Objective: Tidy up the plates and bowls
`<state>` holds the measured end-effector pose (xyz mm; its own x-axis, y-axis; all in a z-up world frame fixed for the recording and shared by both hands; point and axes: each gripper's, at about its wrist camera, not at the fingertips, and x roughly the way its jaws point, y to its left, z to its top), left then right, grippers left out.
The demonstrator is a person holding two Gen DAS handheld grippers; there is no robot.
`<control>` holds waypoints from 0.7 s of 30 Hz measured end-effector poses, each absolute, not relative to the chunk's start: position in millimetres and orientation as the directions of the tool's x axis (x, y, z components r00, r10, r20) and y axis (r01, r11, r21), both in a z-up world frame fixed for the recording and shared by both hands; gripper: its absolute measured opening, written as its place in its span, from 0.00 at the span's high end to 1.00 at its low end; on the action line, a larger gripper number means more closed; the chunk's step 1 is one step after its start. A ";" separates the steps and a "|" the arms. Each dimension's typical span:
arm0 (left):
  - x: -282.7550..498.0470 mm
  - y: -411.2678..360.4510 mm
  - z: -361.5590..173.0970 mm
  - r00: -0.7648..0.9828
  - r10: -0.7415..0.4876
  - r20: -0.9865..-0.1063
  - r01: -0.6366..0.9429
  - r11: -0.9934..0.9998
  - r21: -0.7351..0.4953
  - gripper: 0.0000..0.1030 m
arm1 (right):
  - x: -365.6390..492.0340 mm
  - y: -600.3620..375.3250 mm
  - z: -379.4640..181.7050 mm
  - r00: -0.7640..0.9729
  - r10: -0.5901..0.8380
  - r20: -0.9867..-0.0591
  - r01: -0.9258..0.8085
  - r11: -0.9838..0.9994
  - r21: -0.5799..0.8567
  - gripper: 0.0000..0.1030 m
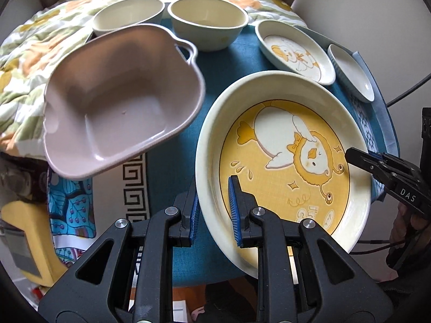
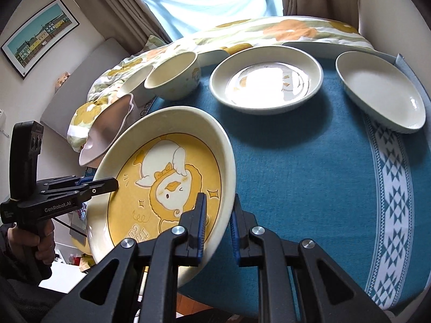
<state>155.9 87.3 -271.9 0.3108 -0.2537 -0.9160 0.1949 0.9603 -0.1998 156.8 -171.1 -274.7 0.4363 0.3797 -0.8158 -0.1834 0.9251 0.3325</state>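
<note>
A: Where is the big yellow plate (image 1: 285,161) now?

B: It is tilted above the blue tabletop (image 2: 309,175), held from two sides. In the left wrist view the left gripper (image 1: 214,210) is clenched on the plate's rim at about 7 o'clock, one blue pad inside the plate and one outside. The right gripper (image 2: 218,228) is clenched on the opposite rim, at about 3 o'clock in that same view.

A: And the other dishes?

B: In the left wrist view the pink bowl (image 1: 121,102) with handles is at 10 o'clock from the plate and looks tilted; I cannot tell what it rests on. Two cream bowls, the left one (image 1: 128,16) and the right one (image 1: 207,23), stand side by side at 12 o'clock, near the flowered quilt (image 1: 32,53). At 1 o'clock lies the small duck plate (image 1: 296,51), and just beside it, at 2 o'clock, the plain white plate (image 1: 351,72).

A: Do you see the person?

B: Only a hand (image 2: 29,245) gripping the handle of the left gripper, in the right wrist view at 8 o'clock.
</note>
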 end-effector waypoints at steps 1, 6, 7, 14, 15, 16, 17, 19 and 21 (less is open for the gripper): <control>152.8 89.3 -276.1 0.309 -0.254 -0.917 0.193 0.960 -0.201 0.83 | 158.0 -168.1 -278.7 0.432 0.379 -0.818 -0.183 0.925 0.332 0.85; 152.1 92.7 -290.9 0.305 -0.256 -0.917 0.197 0.959 -0.202 0.83 | 162.7 -160.2 -288.5 0.432 0.373 -0.822 -0.186 0.928 0.323 0.85; 153.1 90.8 -292.3 0.305 -0.258 -0.917 0.198 0.959 -0.204 0.83 | 164.0 -160.0 -289.1 0.433 0.372 -0.821 -0.188 0.928 0.322 0.85; 159.1 89.4 -294.1 0.326 -0.251 -0.911 0.221 0.958 -0.185 0.83 | 167.8 -156.7 -295.7 0.433 0.372 -0.821 -0.189 0.928 0.321 0.85; 159.3 88.6 -293.4 0.328 -0.251 -0.911 0.222 0.957 -0.184 0.83 | 167.7 -156.7 -296.9 0.430 0.369 -0.824 -0.189 0.929 0.317 0.85; 158.9 87.9 -293.0 0.331 -0.249 -0.910 0.225 0.958 -0.180 0.83 | 167.8 -156.5 -298.1 0.427 0.364 -0.828 -0.188 0.931 0.313 0.85; 158.0 86.4 -292.2 0.336 -0.242 -0.910 0.231 0.958 -0.169 0.83 | 168.1 -156.3 -299.9 0.422 0.361 -0.832 -0.186 0.932 0.310 0.85; 158.3 82.6 -292.2 0.340 -0.222 -0.914 0.242 0.960 -0.143 0.83 | 167.8 -157.0 -301.6 0.420 0.365 -0.831 -0.184 0.931 0.315 0.85; 157.2 80.4 -291.8 0.349 -0.206 -0.914 0.246 0.961 -0.123 0.83 | 168.3 -157.5 -301.9 0.419 0.367 -0.831 -0.183 0.930 0.319 0.85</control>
